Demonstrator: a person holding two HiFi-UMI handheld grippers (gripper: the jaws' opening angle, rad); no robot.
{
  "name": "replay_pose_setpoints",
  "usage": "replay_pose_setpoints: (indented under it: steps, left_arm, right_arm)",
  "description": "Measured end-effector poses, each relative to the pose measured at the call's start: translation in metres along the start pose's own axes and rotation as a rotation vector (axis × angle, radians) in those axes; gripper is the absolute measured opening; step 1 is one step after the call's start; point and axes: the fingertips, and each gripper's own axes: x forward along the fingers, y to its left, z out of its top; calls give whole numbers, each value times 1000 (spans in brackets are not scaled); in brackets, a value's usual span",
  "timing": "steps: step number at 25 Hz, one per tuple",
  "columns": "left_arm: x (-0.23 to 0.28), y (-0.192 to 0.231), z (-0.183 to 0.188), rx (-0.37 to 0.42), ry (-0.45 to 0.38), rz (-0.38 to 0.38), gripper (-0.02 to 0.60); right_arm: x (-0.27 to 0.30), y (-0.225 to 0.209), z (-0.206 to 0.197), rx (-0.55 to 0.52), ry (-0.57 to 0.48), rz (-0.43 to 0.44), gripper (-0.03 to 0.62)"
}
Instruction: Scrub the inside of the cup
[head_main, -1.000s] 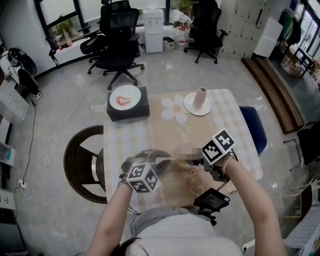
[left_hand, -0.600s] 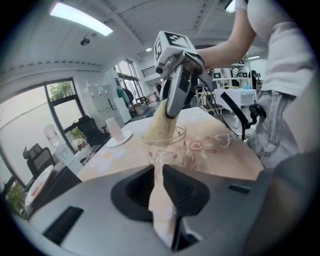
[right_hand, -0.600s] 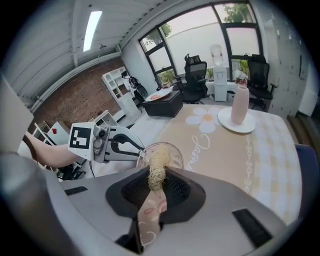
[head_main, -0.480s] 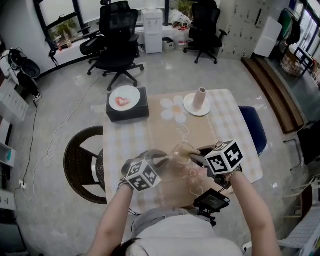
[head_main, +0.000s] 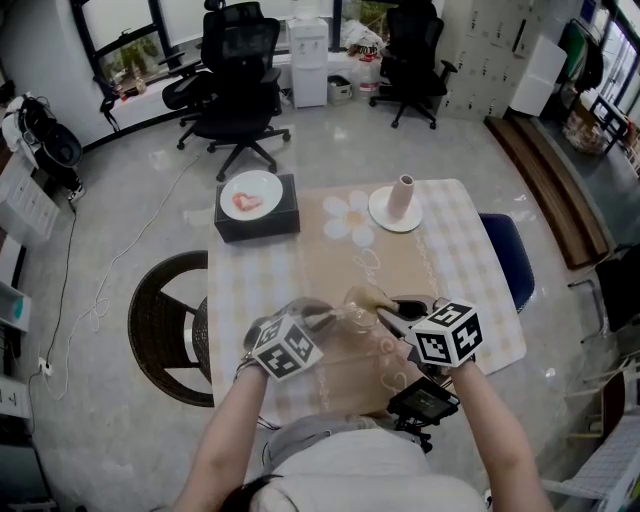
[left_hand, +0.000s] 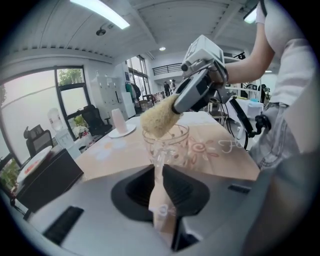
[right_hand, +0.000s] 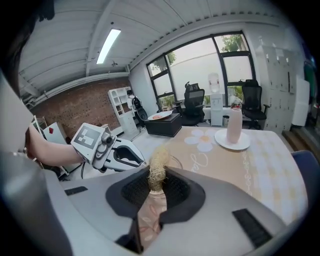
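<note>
Left gripper (head_main: 333, 316): jaws pressed on the near side of a cup (head_main: 362, 308), which they hold above the front of the table (head_main: 455, 250), mouth up. Right gripper (head_main: 388, 316): jaws pinching a scrubber (head_main: 370, 297) by its rear end, with the free end at the cup's mouth, just inside the rim. Pose: left forearm (head_main: 225, 420) and right forearm (head_main: 490, 420) reach forward from the lower edge of the head view, and the grippers slant down and meet nose to nose over the table. Cup: clear glass, round, printed with small reddish marks; nothing but the scrubber tip shows inside. Scrubber: pale straw colour, coarse and fibrous, elongated. Table: rectangular, checked cloth with a tan runner bearing white flowers and swirls. Dish (head_main: 378, 212): white, round, at the far side, holding an upright pale pink cylinder (head_main: 401, 195). Box (head_main: 258, 222): black, oblong, at the far left corner, carrying a white plate (head_main: 228, 190) with a red item (head_main: 245, 201) on it.
</note>
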Motion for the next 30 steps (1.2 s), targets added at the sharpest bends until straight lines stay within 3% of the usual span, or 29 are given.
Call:
replay_pose_setpoints:
  steps: [7, 13, 17, 22, 30]
  left_arm:
    - [3, 1, -7, -37, -8, 14, 57]
    - [1, 2, -7, -51, -20, 8, 57]
    - [2, 3, -8, -50, -22, 13, 57]
    - [3, 1, -6, -43, -28, 7, 57]
    - [1, 0, -6, -43, -21, 5, 57]
  right_arm:
    - [3, 1, 3, -66, -71, 4, 61]
    - [0, 21, 19, -298, -116, 30, 61]
    - [10, 31, 20, -388, -116, 66, 61]
    - [15, 41, 15, -455, -104, 112, 61]
    - [24, 34, 16, -504, -65, 61, 61]
